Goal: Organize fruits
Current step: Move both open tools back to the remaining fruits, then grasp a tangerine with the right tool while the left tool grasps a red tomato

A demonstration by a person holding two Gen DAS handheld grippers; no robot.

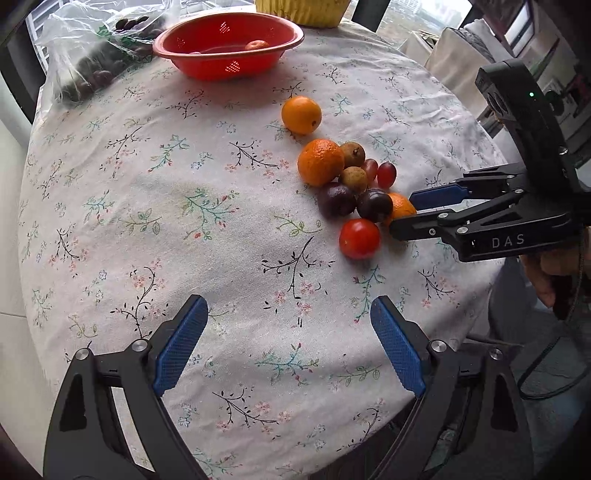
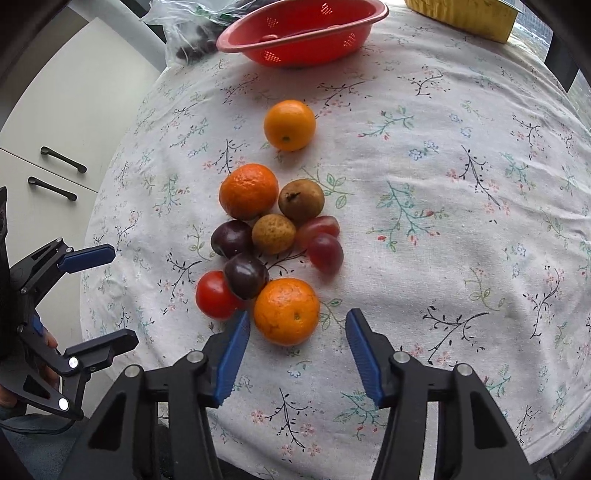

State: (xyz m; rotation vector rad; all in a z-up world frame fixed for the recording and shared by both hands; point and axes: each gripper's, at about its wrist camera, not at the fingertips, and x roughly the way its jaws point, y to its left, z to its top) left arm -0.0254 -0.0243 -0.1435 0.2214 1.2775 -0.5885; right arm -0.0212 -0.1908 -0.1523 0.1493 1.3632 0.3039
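Note:
A pile of fruit lies on the floral tablecloth (image 2: 443, 229): oranges, dark plums, longans, red grapes and a red tomato (image 2: 215, 300). The nearest orange (image 2: 286, 312) sits just ahead of my right gripper (image 2: 297, 319), which is open, its fingers either side of the orange's near edge; that gripper also shows in the left wrist view (image 1: 404, 210). A lone orange (image 1: 301, 115) lies toward the red colander (image 1: 229, 44), which holds a small orange fruit (image 1: 257, 45). My left gripper (image 1: 288, 308) is open and empty above bare cloth, left of the pile.
A clear plastic bag (image 1: 92, 55) with dark fruit lies left of the colander. A yellow container (image 1: 303, 11) stands at the back. White cabinets (image 2: 55, 147) stand beyond the table's left edge. The table edge (image 1: 480, 295) drops off near the right gripper.

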